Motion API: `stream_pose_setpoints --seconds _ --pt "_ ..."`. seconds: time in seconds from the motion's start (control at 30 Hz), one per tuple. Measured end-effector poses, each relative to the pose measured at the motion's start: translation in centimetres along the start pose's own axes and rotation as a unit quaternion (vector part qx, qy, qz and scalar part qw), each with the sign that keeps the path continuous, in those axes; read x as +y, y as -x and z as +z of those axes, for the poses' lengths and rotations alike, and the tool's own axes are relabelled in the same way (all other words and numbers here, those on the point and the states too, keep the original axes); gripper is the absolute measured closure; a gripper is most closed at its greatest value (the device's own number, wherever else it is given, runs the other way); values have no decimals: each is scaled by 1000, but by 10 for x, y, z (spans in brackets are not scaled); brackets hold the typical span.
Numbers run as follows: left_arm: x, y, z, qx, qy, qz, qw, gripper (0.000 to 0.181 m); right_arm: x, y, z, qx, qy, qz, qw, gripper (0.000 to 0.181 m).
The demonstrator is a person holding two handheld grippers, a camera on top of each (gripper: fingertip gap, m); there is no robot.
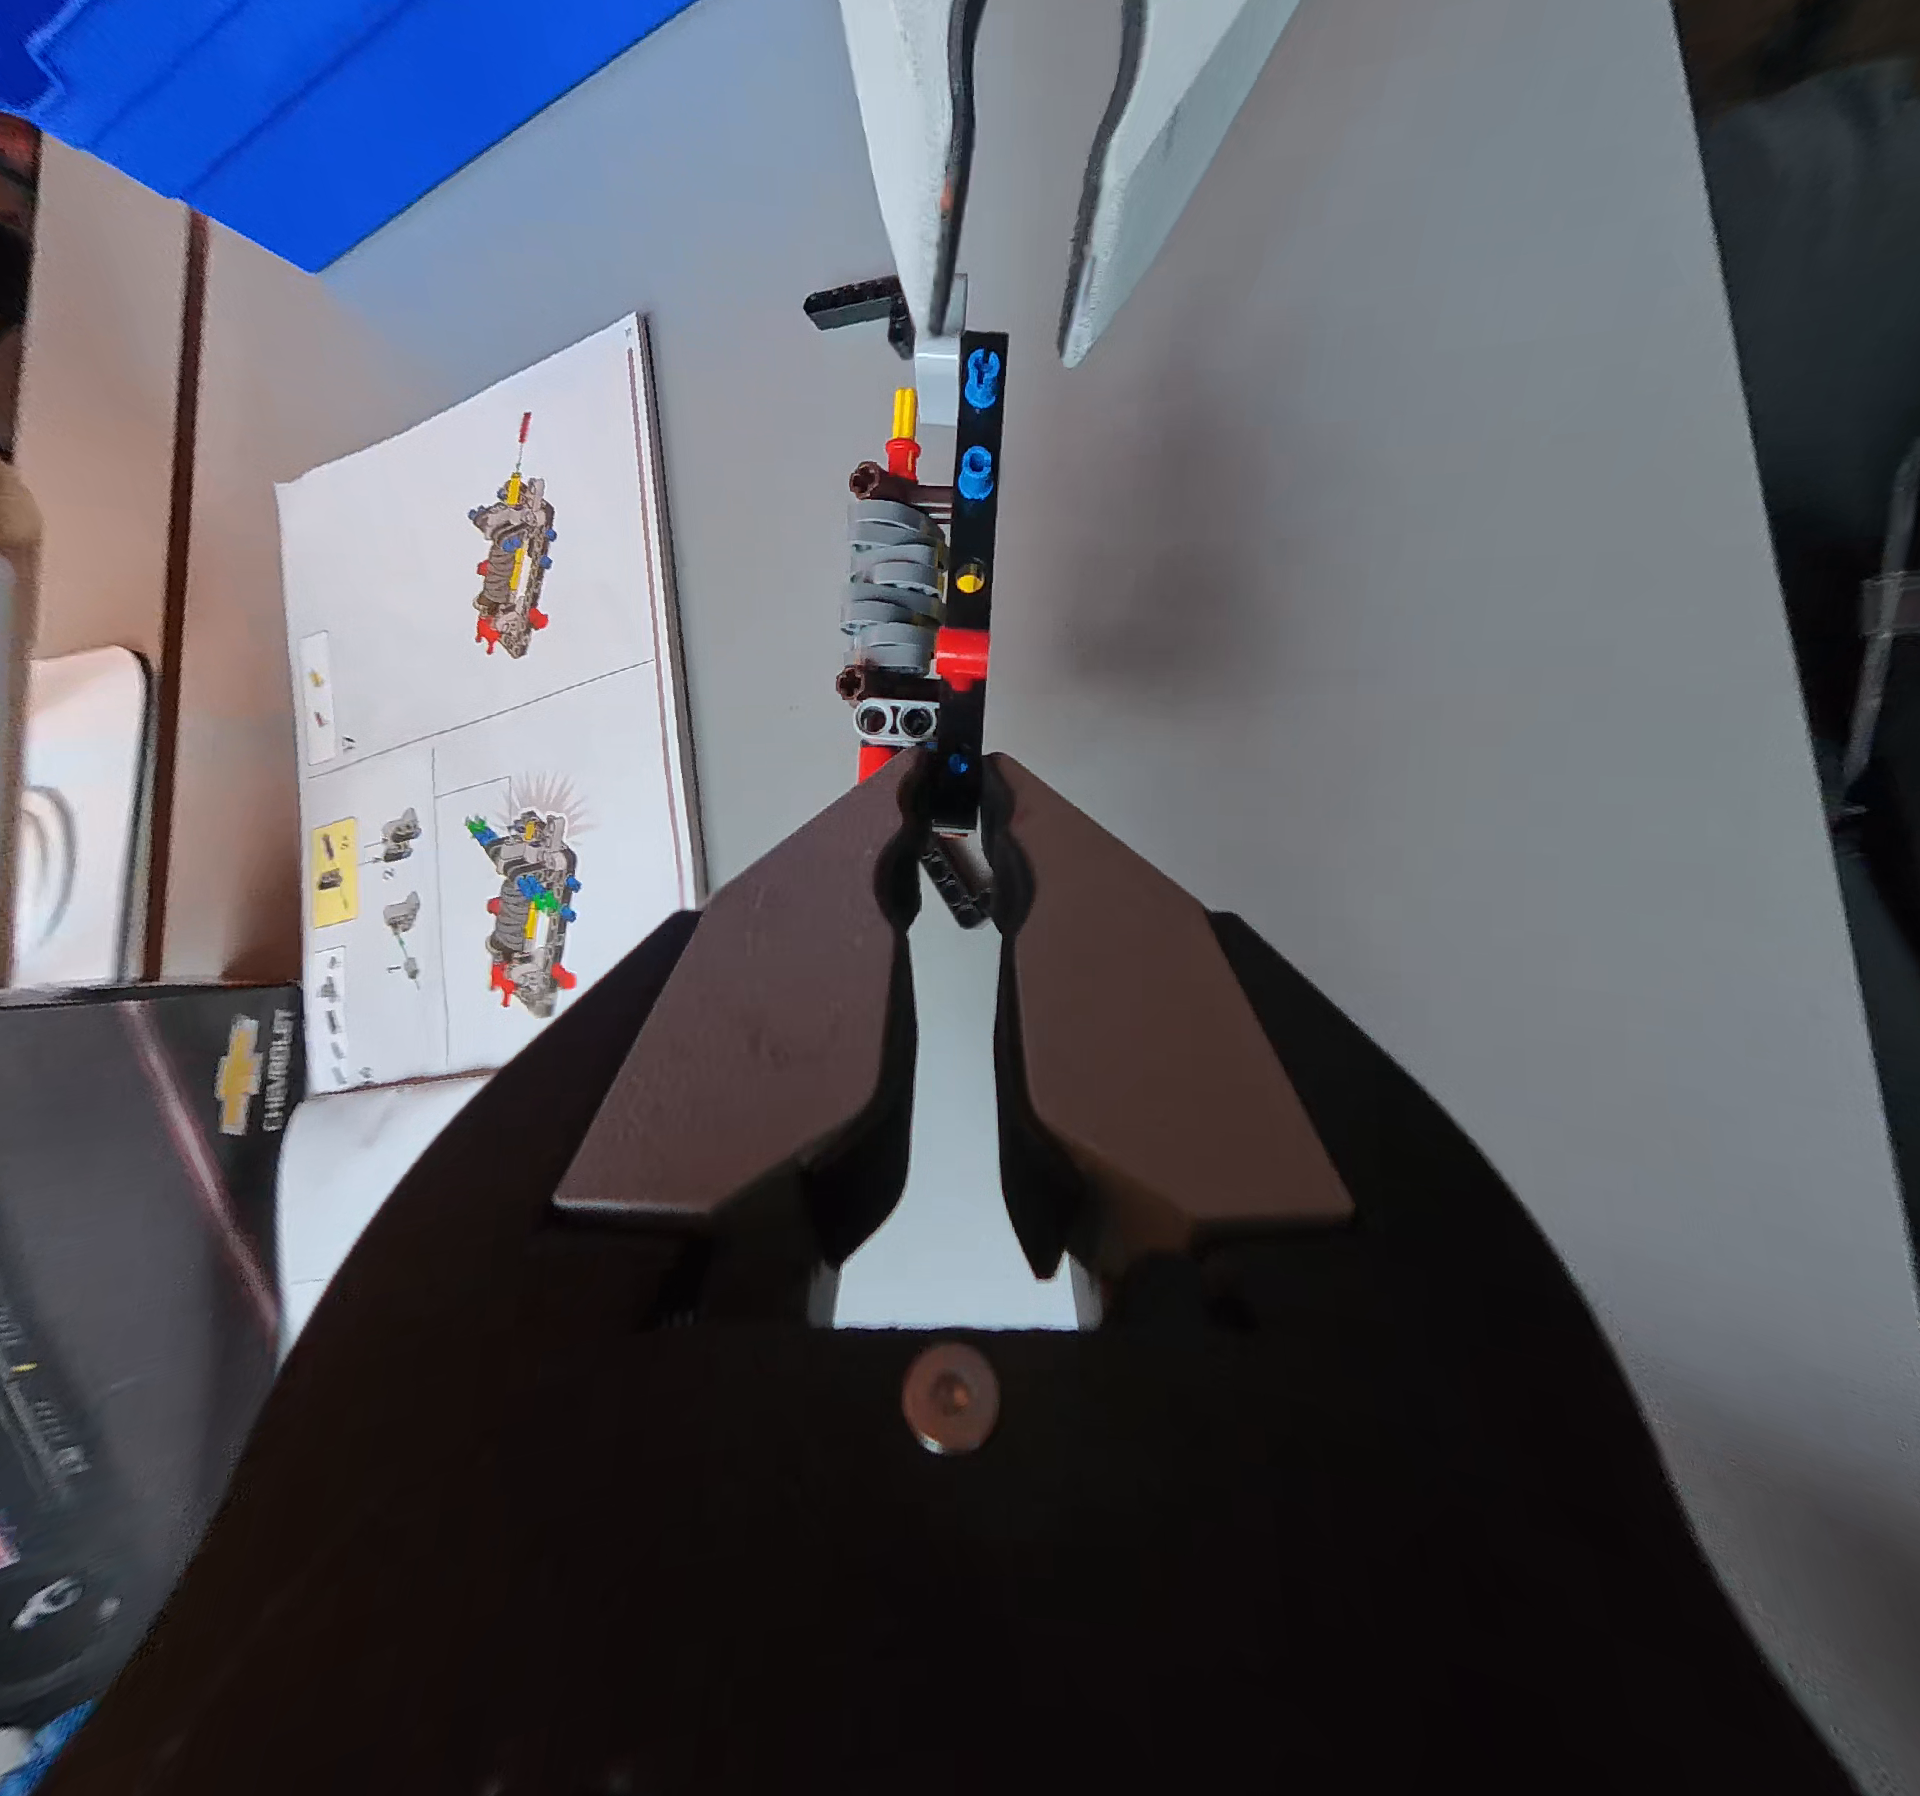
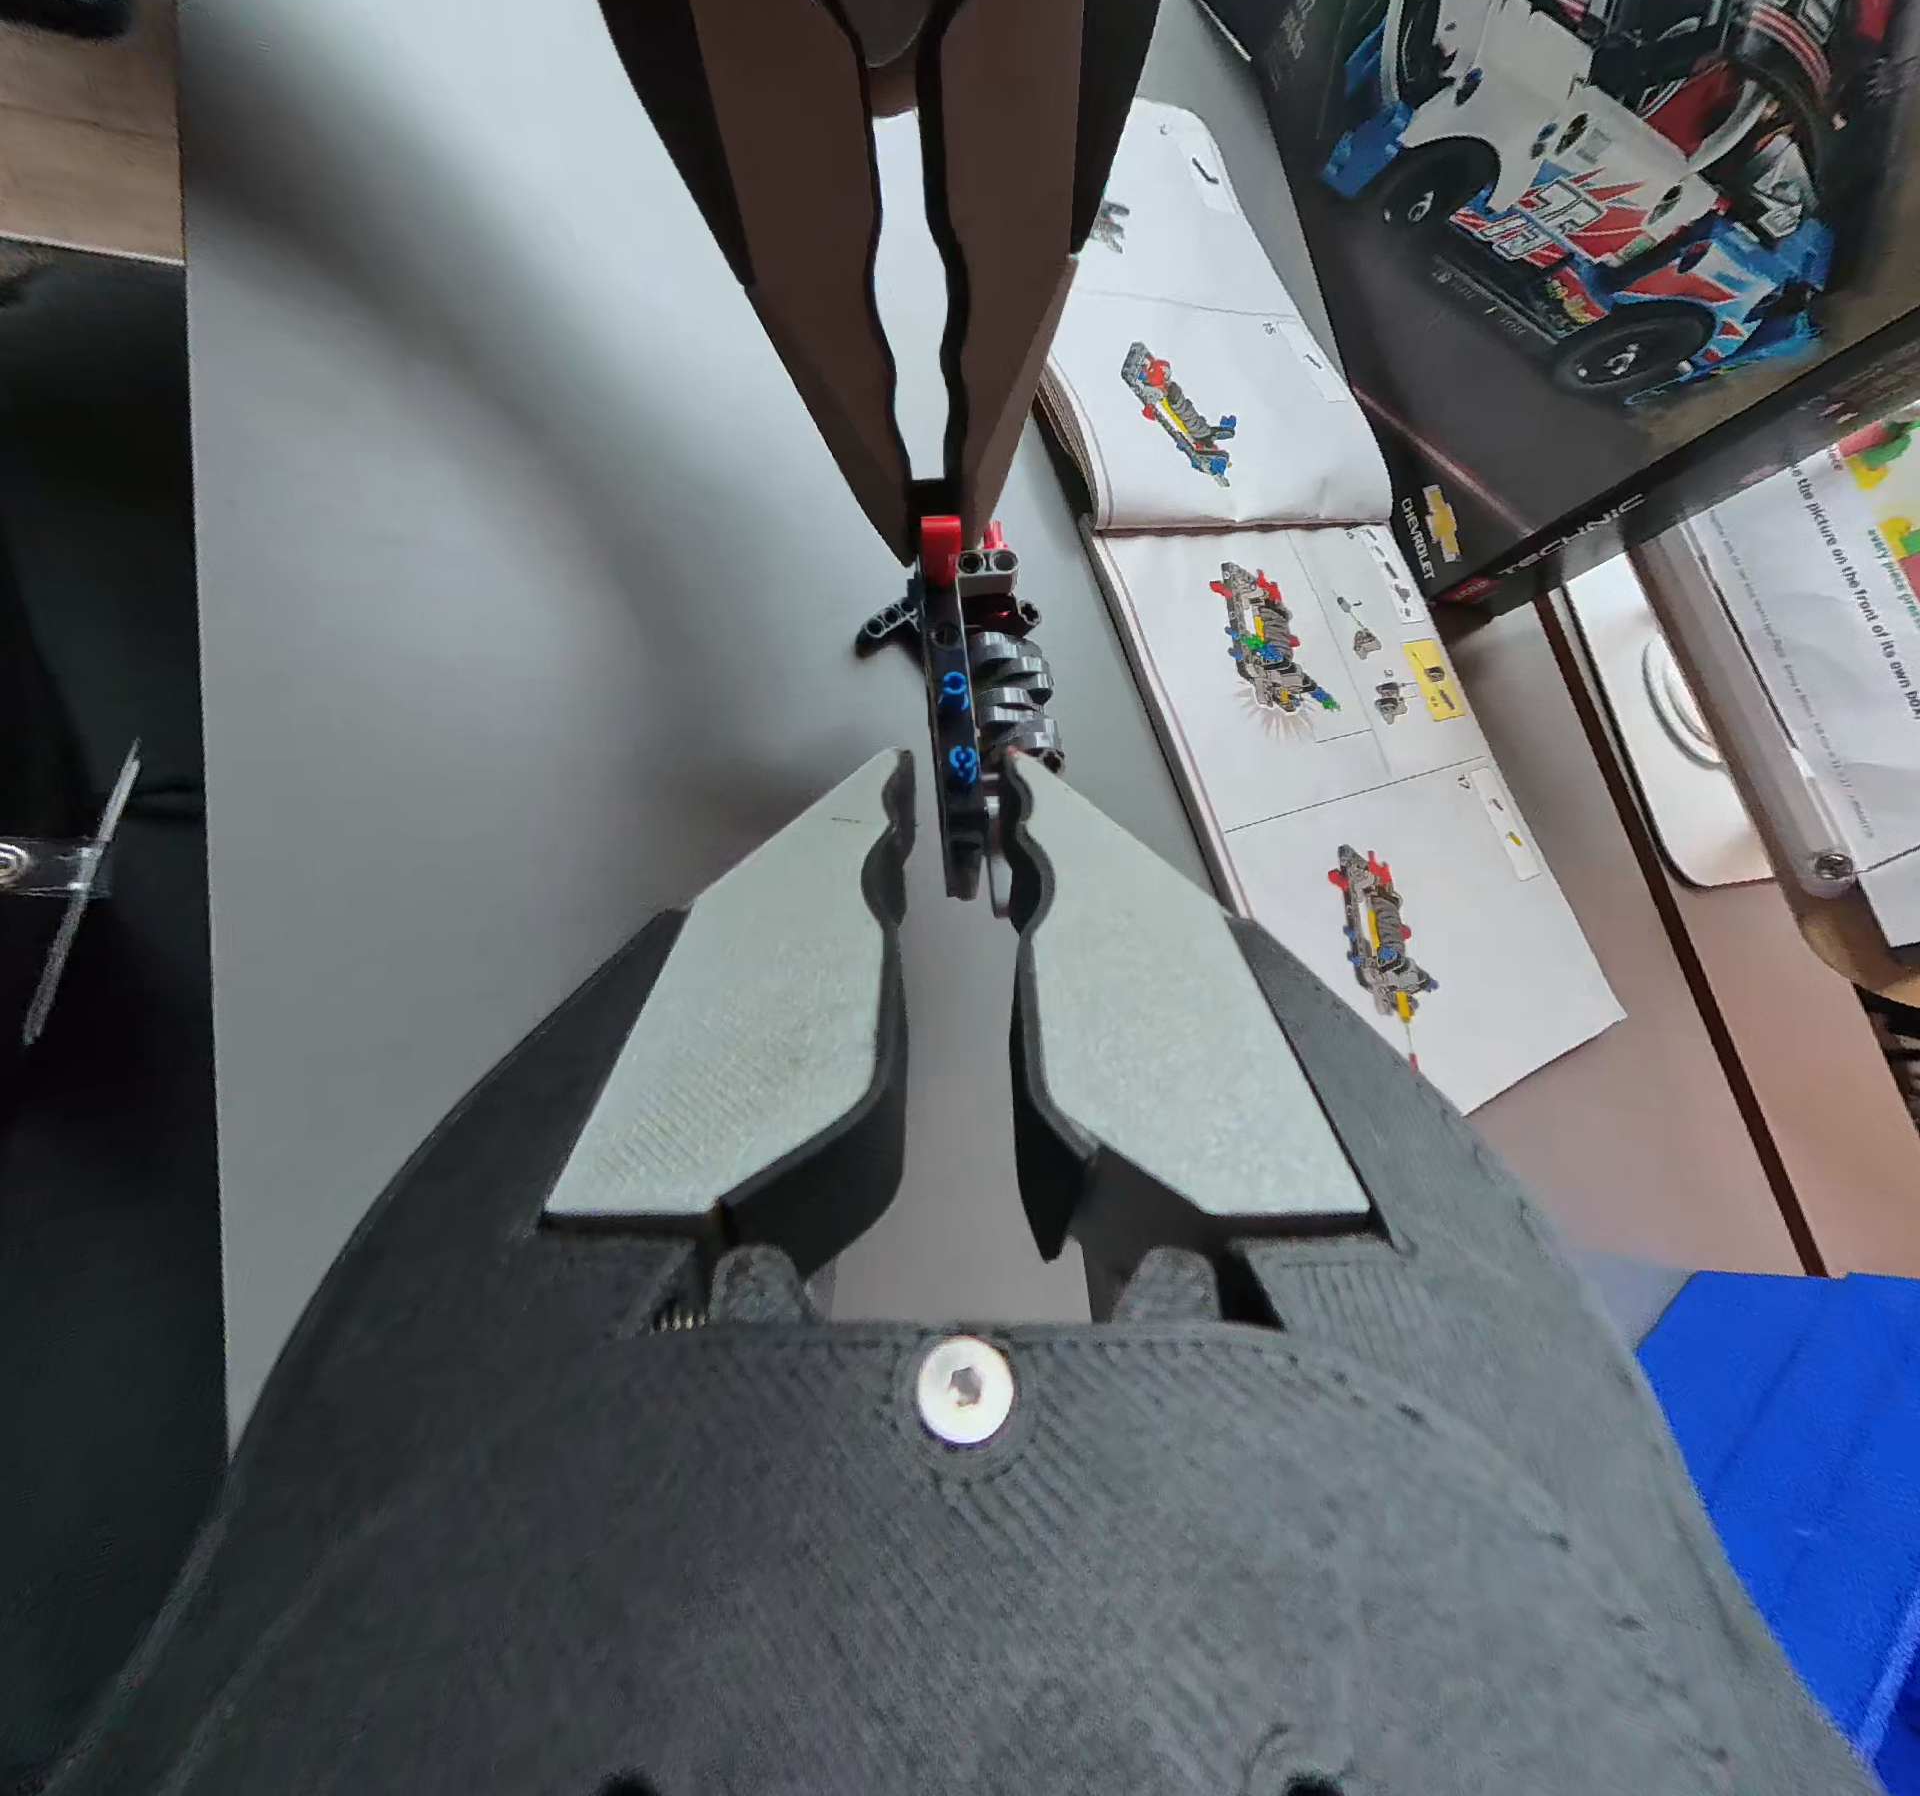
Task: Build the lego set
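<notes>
Left wrist view: the brown-fingered left gripper (image 1: 954, 780), lower centre, is clenching the near end of the black-beamed lego assembly with grey gears and blue pins (image 1: 940, 583), at frame centre over the pale grey table (image 1: 1351, 603). The open instruction booklet (image 1: 488, 707) is lying at left.

Right wrist view: the grey-fingered right gripper (image 2: 961, 790) is spreading its fingers around the assembly's opposite end (image 2: 961, 707), one fingertip touching, not visibly clamping. The printed black set box (image 2: 1621, 136) is sitting upper right.

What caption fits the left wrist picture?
Left gripper clamps one end of the lego assembly above the table; the right gripper meets the other.
</notes>
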State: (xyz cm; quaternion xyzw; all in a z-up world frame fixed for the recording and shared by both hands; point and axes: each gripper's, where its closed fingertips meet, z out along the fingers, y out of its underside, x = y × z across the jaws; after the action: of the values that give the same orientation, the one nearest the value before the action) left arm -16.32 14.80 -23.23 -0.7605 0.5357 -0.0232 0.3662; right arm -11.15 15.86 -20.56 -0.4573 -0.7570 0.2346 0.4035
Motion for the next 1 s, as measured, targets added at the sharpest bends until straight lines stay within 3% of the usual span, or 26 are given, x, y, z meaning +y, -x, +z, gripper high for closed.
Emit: stream_pose_setpoints --seconds 0.07,0.37,0.53,0.63,0.7,0.87,1.0 --pt "2 -1 4 -23 6 28 999 175 5 2 4 14 14 -22 1000 181" --pt "6 -13 13 -15 -1 20 1000 175 23 14 19 40 60 -79 994 178" --pt "7 -15 15 -38 -7 -5 999 173 26 8 21 113 60 -146 981 178" --pt "-14 -18 3 -51 -45 -26 997 149 30 14 25 131 61 -172 974 178" --pt "-28 -22 1 -50 -60 -22 997 143 29 16 25 135 47 -167 976 179" --pt "-22 -15 29 -96 11 56 994 164 26 15 21 121 19 -124 985 179" --pt "-25 -14 44 -95 11 74 993 175 19 13 13 111 -17 -91 989 180"
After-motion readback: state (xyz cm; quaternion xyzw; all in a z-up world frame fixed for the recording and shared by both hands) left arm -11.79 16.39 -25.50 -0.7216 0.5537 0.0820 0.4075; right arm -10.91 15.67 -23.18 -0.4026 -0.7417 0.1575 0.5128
